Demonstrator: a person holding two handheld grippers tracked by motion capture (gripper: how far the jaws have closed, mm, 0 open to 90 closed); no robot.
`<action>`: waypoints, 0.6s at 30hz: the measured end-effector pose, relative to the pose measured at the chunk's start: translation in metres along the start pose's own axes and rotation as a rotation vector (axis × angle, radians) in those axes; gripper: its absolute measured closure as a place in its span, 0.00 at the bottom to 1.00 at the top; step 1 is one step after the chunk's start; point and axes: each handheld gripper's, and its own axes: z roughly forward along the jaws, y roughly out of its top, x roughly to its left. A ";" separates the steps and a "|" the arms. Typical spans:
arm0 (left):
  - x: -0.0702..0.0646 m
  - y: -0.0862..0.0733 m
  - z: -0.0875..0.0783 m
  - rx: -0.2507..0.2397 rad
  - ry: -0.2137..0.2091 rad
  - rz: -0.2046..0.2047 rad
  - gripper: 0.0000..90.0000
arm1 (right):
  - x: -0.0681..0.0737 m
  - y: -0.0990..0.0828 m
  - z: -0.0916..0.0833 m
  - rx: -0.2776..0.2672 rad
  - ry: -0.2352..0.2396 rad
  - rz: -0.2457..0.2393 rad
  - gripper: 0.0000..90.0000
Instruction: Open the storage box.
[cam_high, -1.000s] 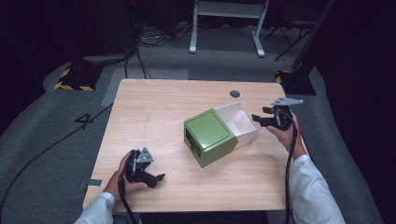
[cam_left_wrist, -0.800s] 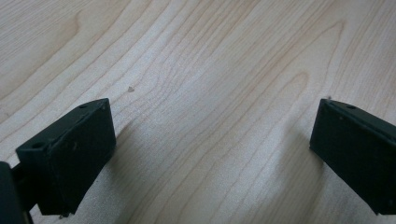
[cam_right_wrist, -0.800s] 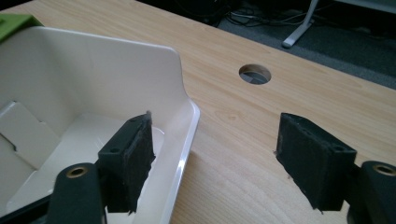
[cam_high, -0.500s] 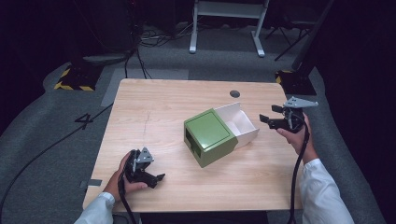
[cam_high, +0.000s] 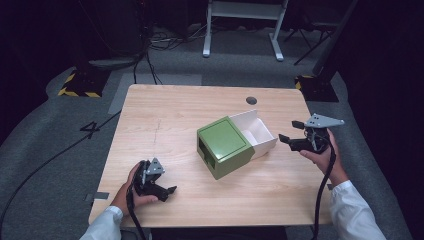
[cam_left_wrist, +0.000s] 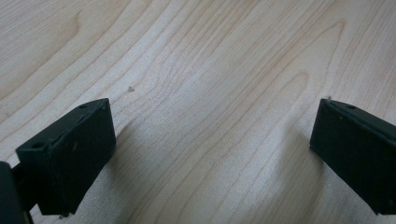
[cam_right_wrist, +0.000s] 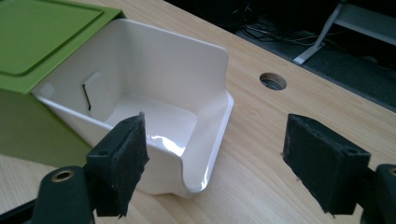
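- The green box sat near the middle of the surface, with its white drawer pulled partway out toward the right gripper.
- In the right gripper view, the drawer lay just ahead of the fingers and to their left; its rounded front lip was close to the left finger but not between the two, and nothing was pressed by either pad.
- The right fingers stood wide apart and had just been opening, with only bare surface in the gap between them.
- The inside of the drawer looked empty, apart from a small flap or slot on its back wall.
- The left gripper rested low at the near left edge of the surface, well apart from the box. In the left gripper view its fingers were wide, with plain wood grain between them and nothing held.
- My reading of the step: the drawer had been let go after being drawn out, and the right hand was clearing off from it.
- The next move would likely call either for putting something into the open drawer or for pushing it back in; for a push, the fingers would need to meet the front lip squarely, while the other hand might have to steady the box so it did not slide.
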 end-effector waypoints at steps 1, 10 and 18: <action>0.000 0.000 0.000 0.000 0.000 0.000 0.01 | 0.002 -0.002 -0.001 0.001 0.004 0.001 0.24; 0.000 0.000 0.000 0.000 0.000 -0.001 0.01 | 0.017 -0.020 -0.008 0.030 0.031 -0.039 0.24; 0.000 0.000 0.000 0.000 0.001 -0.001 0.01 | 0.030 -0.035 -0.008 0.069 0.055 -0.066 0.24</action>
